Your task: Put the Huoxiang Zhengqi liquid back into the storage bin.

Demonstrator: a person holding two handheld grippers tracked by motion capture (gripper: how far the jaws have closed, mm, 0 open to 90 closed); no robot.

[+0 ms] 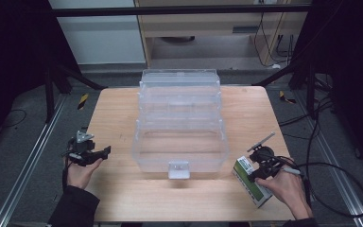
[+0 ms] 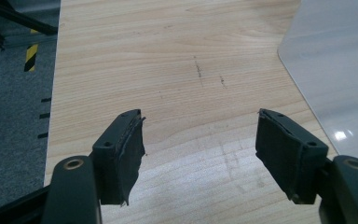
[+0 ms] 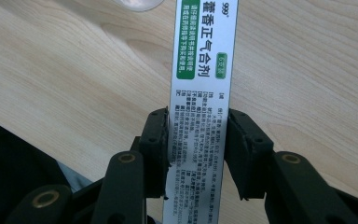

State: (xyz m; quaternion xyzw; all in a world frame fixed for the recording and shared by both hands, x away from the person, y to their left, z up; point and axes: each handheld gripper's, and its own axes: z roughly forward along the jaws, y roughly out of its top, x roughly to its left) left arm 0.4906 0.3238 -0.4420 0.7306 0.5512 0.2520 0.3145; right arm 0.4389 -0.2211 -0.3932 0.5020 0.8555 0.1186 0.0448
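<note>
Green-and-white medicine box (image 3: 200, 107) lies on the wooden surface (image 1: 118, 118) near its front right corner, just beside the clear plastic case (image 1: 179, 142). My right claw (image 3: 198, 144) straddles the box's rear half, both pads against its long sides; I read this as a grip taken. The box has not left the surface.

My left claw (image 2: 198, 154) hangs wide apart with nothing between the pads, low over bare wood at the front left, with the case's corner off to one side.

Progress, as I judge it: early. The box is gripped but not lifted or carried. Assuming the case is where it goes, lifting, moving across and setting down all remain.

Containers: the case stands in the middle of the surface with its stepped trays spread open toward the far edge. The front bin and the trays behind it look empty, though the clear plastic makes small items hard to rule out. A latch tab hangs at its front.
</note>
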